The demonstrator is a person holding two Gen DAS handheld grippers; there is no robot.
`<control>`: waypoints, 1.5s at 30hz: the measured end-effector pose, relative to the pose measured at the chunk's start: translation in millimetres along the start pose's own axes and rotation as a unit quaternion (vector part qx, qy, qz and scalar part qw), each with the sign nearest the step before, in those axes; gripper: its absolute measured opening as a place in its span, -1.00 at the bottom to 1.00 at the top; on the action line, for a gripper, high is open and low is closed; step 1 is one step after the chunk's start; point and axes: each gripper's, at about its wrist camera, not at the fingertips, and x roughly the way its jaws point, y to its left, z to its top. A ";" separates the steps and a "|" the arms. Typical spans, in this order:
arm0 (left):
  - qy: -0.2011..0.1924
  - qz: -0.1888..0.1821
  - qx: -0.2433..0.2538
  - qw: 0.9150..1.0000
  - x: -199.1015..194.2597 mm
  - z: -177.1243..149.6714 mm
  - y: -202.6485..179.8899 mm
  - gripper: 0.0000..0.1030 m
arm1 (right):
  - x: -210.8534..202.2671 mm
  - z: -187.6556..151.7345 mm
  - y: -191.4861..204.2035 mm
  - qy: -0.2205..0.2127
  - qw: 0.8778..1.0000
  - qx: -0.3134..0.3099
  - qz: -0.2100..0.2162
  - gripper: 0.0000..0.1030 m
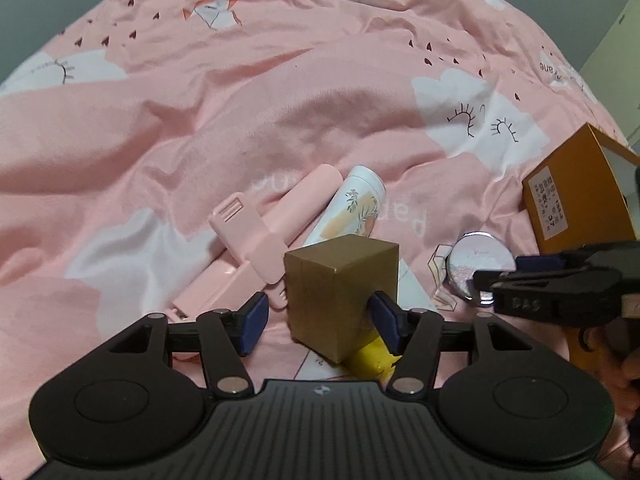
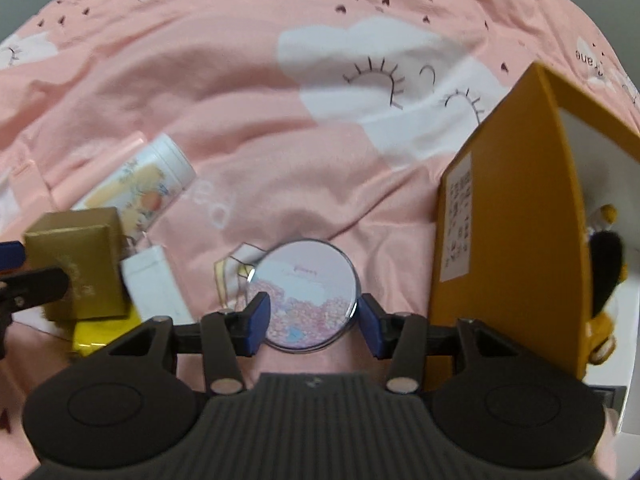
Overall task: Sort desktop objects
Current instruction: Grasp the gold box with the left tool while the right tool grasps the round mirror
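A gold cardboard box [image 1: 340, 292] stands between the pads of my left gripper [image 1: 320, 322]. The right pad is at the box's side and the left pad stands clear of it, so the jaws are open. A round pink compact [image 2: 308, 296] lies flat on the pink bedsheet [image 2: 240, 100], and my right gripper [image 2: 314, 324] straddles it, open, with a pad close to each edge. In the left wrist view the right gripper [image 1: 496, 280] hangs over the compact [image 1: 478, 264]. In the right wrist view the gold box [image 2: 80, 264] is at the far left.
A white floral tube [image 1: 352, 208] and a pink clip-shaped gadget [image 1: 272, 232] lie behind the gold box. A yellow item [image 1: 372, 356] and a white card [image 2: 156, 284] lie under it. An open orange box [image 2: 508, 240] holding a plush toy [image 2: 604, 280] stands right of the compact.
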 end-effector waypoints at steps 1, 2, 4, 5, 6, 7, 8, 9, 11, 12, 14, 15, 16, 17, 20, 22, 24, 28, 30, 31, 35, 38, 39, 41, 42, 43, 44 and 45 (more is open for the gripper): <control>0.002 -0.005 -0.003 1.000 2.1 0.6 0.7 0.36 | 2.5 -0.2 0.0 0.002 1.000 0.002 0.001 0.00; 0.004 -0.010 -0.006 1.000 4.9 0.9 1.9 0.40 | 4.1 0.1 0.0 0.003 1.000 0.004 0.002 0.01; 0.007 -0.016 -0.008 1.000 9.8 0.9 2.4 0.47 | 8.2 1.8 -1.6 0.007 1.000 0.011 0.009 0.04; 0.009 -0.016 -0.009 1.000 12.0 0.7 2.4 0.51 | 10.5 2.7 -2.9 0.009 1.000 0.016 0.014 0.05; 0.011 -0.017 -0.010 1.000 13.8 0.4 2.8 0.53 | 12.3 3.4 -4.2 0.010 1.000 0.020 0.019 0.07; 0.012 -0.021 -0.012 1.000 15.6 0.1 3.6 0.56 | 12.3 3.4 -4.2 0.010 1.000 0.020 0.019 0.09; 0.014 -0.024 -0.014 1.000 17.7 -0.1 4.5 0.58 | 16.4 5.0 -7.6 0.013 0.999 0.032 0.032 0.11; 0.014 -0.025 -0.015 0.999 19.1 -0.4 4.8 0.59 | 18.9 5.4 -7.7 0.014 0.999 0.036 0.037 0.15; 0.012 -0.025 -0.012 1.000 22.1 -0.9 3.4 0.61 | 23.1 6.3 -9.5 0.015 0.997 0.048 0.052 0.24; 0.013 -0.026 -0.009 1.000 23.6 -1.0 2.1 0.61 | 24.6 6.5 -10.1 0.016 0.997 0.053 0.056 0.27; 0.014 -0.027 -0.001 1.000 24.5 -2.4 -1.1 0.46 | 24.9 6.5 -11.7 0.014 0.996 0.065 0.064 0.30; 0.012 -0.029 0.001 1.000 23.4 -3.1 -2.5 0.46 | 23.5 6.1 -12.5 0.013 0.996 0.067 0.064 0.27; 0.011 -0.026 0.006 1.000 22.4 -3.6 -4.0 0.45 | 21.5 5.6 -13.5 0.010 0.996 0.070 0.063 0.17; 0.010 -0.023 0.011 1.000 21.3 -4.3 -5.9 0.41 | 19.0 5.2 -14.6 0.008 0.995 0.072 0.065 0.12; 0.003 -0.017 0.032 0.999 14.4 -8.1 -12.2 0.30 | 9.7 3.1 -15.6 0.006 0.994 0.077 0.081 -0.13; -0.003 -0.012 0.049 0.999 9.1 -11.7 -17.6 0.25 | 3.6 -0.2 -16.2 0.007 0.992 0.082 0.099 -0.21; -0.008 -0.010 0.063 0.998 3.9 -15.1 -21.6 0.18 | -0.6 -2.9 -17.4 0.006 0.989 0.087 0.118 -0.22; -0.018 -0.020 0.076 0.997 -5.5 -19.2 -24.6 0.10 | -13.0 -7.1 -12.9 -0.017 0.987 0.080 0.137 -0.25; -0.022 -0.030 0.077 0.996 -9.2 -20.1 -25.4 0.08 | -18.7 -9.1 -17.3 -0.026 0.984 0.084 0.153 -0.27; -0.025 -0.035 0.076 0.996 -10.9 -20.5 -25.5 0.07 | -21.5 -9.6 -18.4 -0.030 0.982 0.090 0.165 -0.27; -0.033 -0.031 0.065 0.997 -9.8 -19.5 -24.8 0.07 | -21.1 -3.0 -15.5 -0.040 0.977 0.096 0.186 -0.26; -0.038 -0.034 0.045 0.998 -8.0 -17.4 -20.2 0.07 | -20.1 -0.4 -11.3 -0.052 0.977 0.095 0.185 -0.26; -0.038 -0.036 0.037 0.998 -7.5 -17.0 -18.1 0.07 | -20.7 0.2 -10.5 -0.057 0.977 0.092 0.184 -0.26; -0.038 -0.040 0.026 0.998 -7.1 -16.2 -14.3 0.07 | -22.3 2.0 -8.0 -0.066 0.976 0.087 0.186 -0.27; -0.038 -0.040 0.024 0.998 -6.9 -15.9 -13.6 0.07 | -23.3 2.5 -8.3 -0.069 0.975 0.087 0.194 -0.27; -0.038 -0.040 0.023 0.998 -6.9 -15.7 -13.1 0.07 | -24.7 3.9 -8.5 -0.072 0.971 0.089 0.208 -0.30; -0.039 -0.041 0.023 0.998 -6.8 -15.6 -12.7 0.07 | -25.9 4.9 -8.2 -0.073 0.967 0.091 0.225 -0.34; -0.038 -0.042 0.021 0.998 -6.5 -15.6 -12.2 0.07 | -25.1 6.5 -6.9 -0.067 0.963 0.093 0.243 -0.39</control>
